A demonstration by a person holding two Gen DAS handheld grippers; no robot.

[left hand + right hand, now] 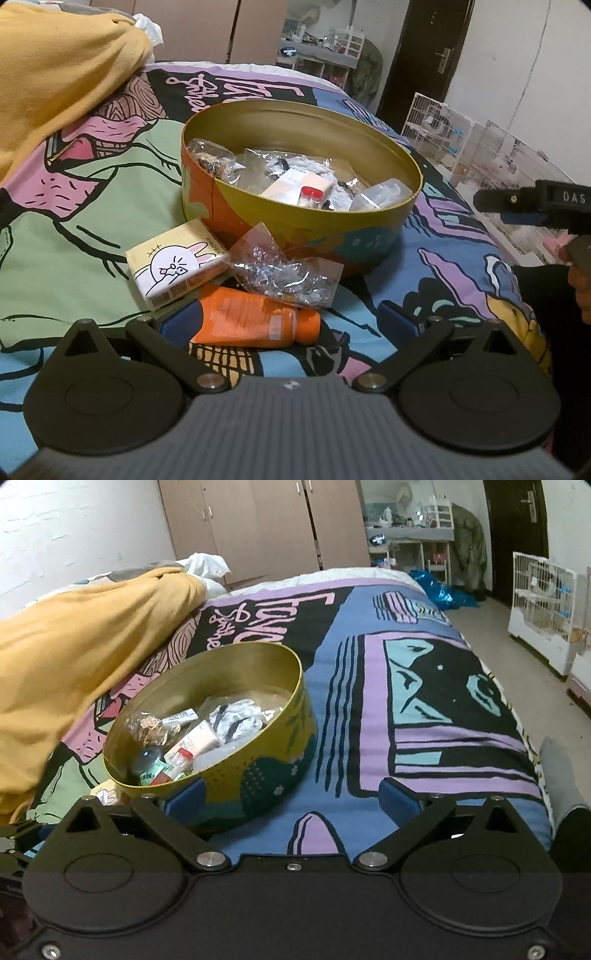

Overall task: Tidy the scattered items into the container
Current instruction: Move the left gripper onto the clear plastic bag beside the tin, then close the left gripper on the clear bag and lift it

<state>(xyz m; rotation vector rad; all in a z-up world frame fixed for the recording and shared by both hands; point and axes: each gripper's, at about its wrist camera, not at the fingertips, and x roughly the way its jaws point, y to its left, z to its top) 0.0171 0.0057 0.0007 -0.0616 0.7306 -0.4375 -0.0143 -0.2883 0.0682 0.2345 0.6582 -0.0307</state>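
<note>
Left gripper (291,325), jaws spread wide and empty, frames the orange tube (255,323) beside the round tin (369,236) on the bedspread (443,280); the tube looks light, soft and slick, best pinched across its body. Right gripper (291,801) is wide open, empty.

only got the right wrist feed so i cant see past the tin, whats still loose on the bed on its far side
Observer: An orange bottle lies on its side by the tin, between the open jaws of the left gripper.
Operator: anything else out there
Observer: A clear plastic bag lies crumpled against the tin's wall, partly over the bottle.
Operator: that it
Observer: No, a yellow bunny-print box sits left of the bag.
</note>
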